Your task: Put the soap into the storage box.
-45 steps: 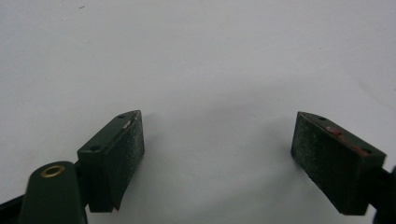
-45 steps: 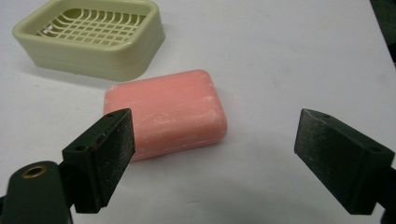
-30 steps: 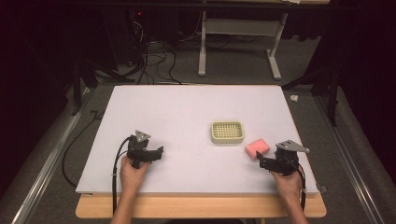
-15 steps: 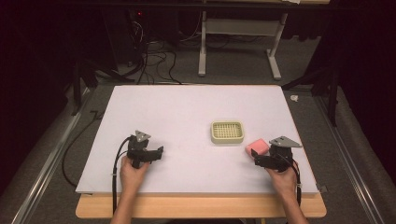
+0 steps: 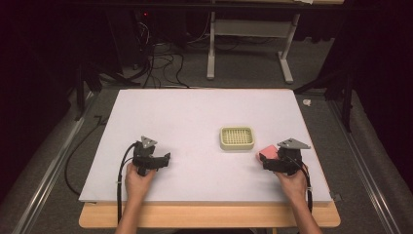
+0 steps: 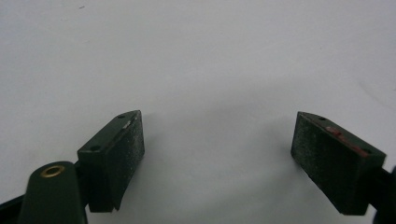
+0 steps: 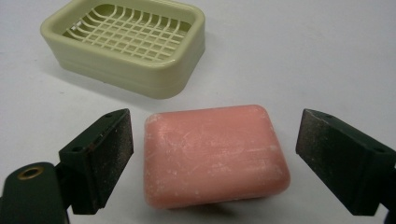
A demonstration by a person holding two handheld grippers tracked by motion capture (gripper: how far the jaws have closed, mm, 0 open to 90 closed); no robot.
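Note:
A pink soap bar lies flat on the white table between the two pads of my right gripper, which is open and not touching it. In the high view the soap bar sits at the right gripper near the table's right front. A pale green soap dish with a grid bottom stands empty just beyond, also in the right gripper view as the soap dish. My left gripper rests at the left front; it is open over bare table, as the left gripper view shows.
The white table top ends in a wooden front edge. Black cables trail from the left gripper off the front. Beyond the far edge stand a metal frame and floor cables.
My right gripper has moved left and forward, and its open jaws now straddle the pink soap. The left gripper has stayed still.

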